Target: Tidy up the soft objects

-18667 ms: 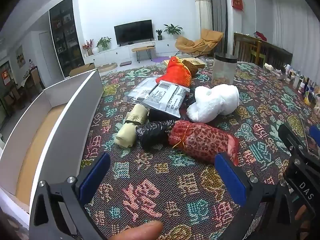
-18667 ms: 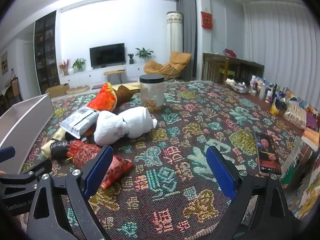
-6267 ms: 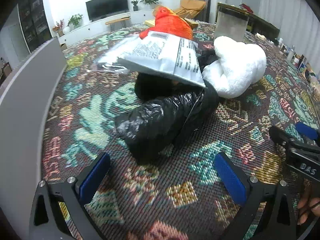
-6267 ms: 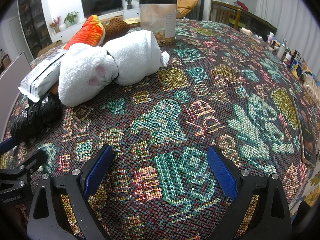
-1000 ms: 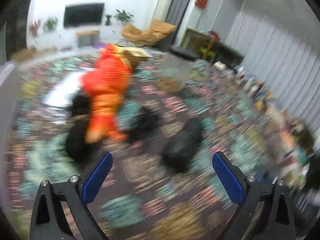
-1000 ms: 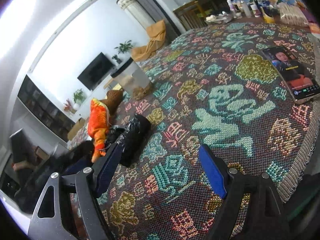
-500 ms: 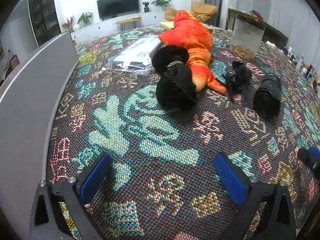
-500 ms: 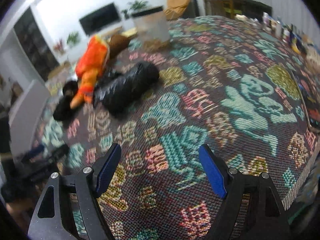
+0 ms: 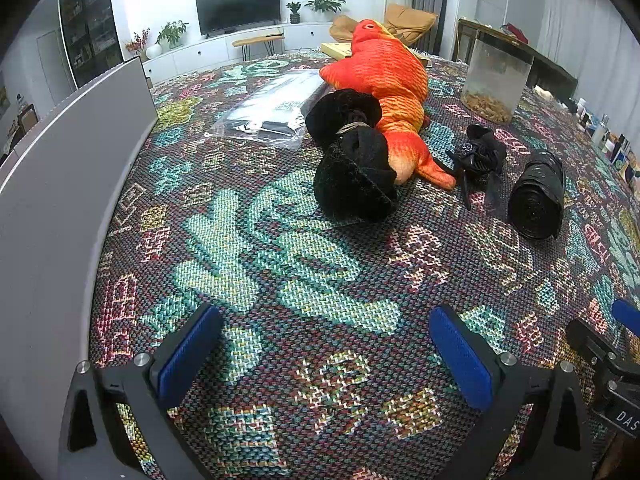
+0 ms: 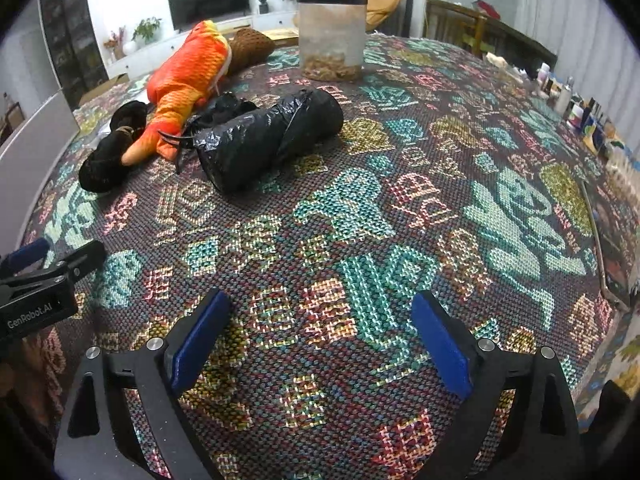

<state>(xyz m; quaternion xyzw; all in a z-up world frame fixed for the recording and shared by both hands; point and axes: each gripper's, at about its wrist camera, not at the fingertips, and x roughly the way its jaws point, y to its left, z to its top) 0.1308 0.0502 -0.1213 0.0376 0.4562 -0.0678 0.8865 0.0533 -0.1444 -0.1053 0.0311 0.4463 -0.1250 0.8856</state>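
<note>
Two grippers, left gripper (image 9: 324,344) and right gripper (image 10: 316,336), hover spread and empty over the patterned worktop (image 9: 280,272); the right one's jaws have just been opening. Ahead lie an orange plush fish (image 9: 388,80), a black fabric bundle (image 9: 352,160) touching it, and a black bag roll (image 10: 268,136). Behind stands a clear jar (image 10: 332,36) with brownish bits at its bottom; a grey box wall (image 9: 60,168) edges the left.

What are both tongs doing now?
Left tongs: open, holding nothing.
Right tongs: open, jaws have just been opening, nothing between them.
</note>
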